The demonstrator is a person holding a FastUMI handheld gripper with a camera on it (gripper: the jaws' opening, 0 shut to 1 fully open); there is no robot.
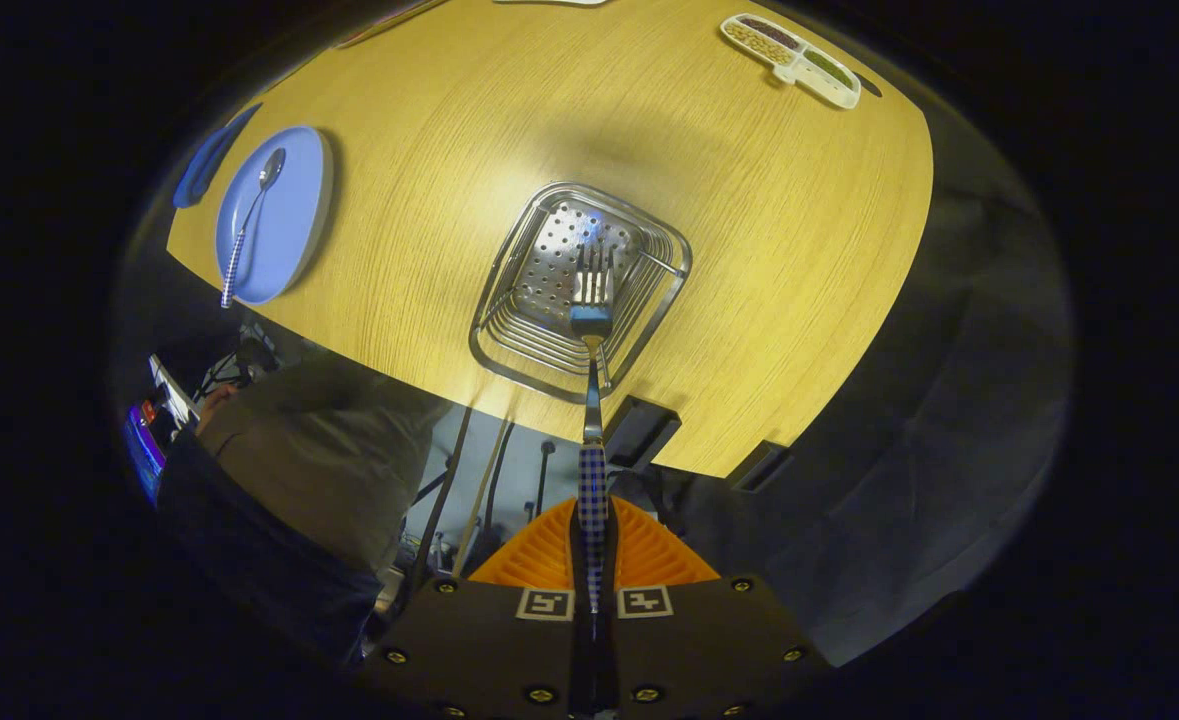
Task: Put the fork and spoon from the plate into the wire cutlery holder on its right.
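- Pale yellow wood-grain tabletop (509, 130) spreads out beneath the camera, its near edge curving above dark floor and cables.
- Gripper (594, 545) points down at the table from above, both fingers pressed tight against the checked blue-and-white handle of a steel fork (592, 400), which runs straight out ahead of them.
- Fork tines sit over the mouth of the square wire cutlery holder with a perforated metal base (639, 300); whether they touch the base or hang above it, I cannot tell.
- Holder stands near the table's near edge, just ahead of the fingers.
- Round light-blue plate (294, 215) lies well to the left of the holder, close to the table's left edge.
- Steel spoon with a matching checked handle (247, 225) rests on the plate, bowl toward the far side, handle end reaching over the plate's near rim.
- White divided snack tray with dark and greenish fillings (791, 60) sits at the far right of the table.
- Person in a grey-brown garment (324, 450) stands below the table's near left edge.
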